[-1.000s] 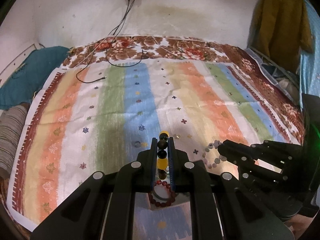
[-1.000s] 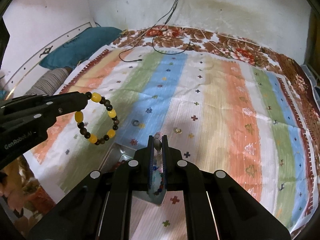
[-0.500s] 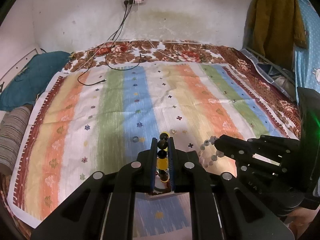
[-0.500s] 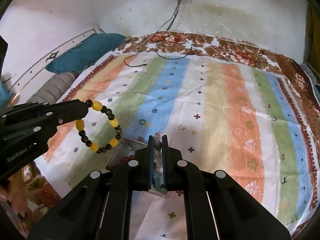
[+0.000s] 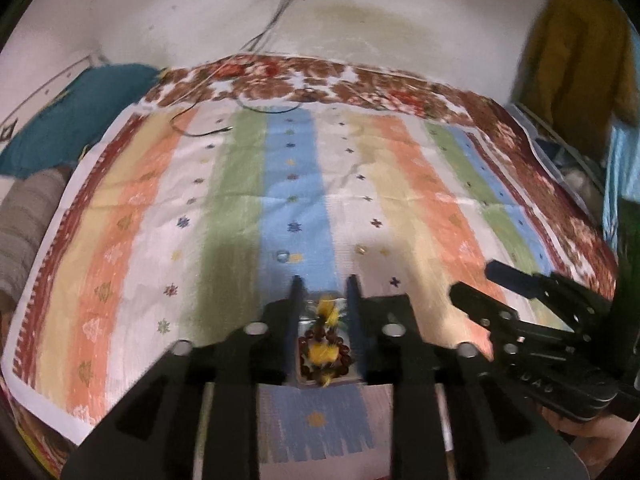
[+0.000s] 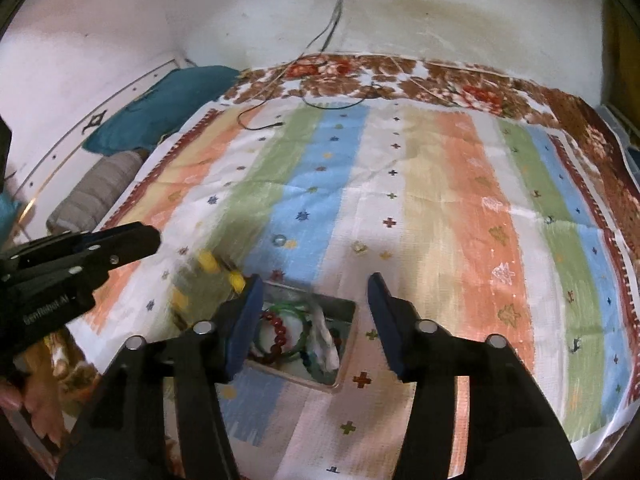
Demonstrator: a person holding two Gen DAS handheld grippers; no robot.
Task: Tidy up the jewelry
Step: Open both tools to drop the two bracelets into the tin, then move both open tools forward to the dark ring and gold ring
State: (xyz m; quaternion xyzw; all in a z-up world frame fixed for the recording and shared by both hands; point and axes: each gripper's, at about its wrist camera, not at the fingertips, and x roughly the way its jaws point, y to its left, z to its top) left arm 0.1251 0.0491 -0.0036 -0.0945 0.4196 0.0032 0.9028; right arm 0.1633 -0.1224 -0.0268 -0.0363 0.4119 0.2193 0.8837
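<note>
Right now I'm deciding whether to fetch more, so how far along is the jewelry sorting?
Done: red bead bracelet and green bangle lie in the tray. In hand: nothing; left claw and right claw are open, the blurred yellow bracelet apparently dropping. Left: a ring and gold piece on the cloth.

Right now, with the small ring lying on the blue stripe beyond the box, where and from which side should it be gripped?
Across its outer rim, straight down from above, I would say. The small ring lies flat on the blanket, with nothing touching it, so no edge stands up for a sideways pinch; open jaws can straddle it and close across its width.
</note>
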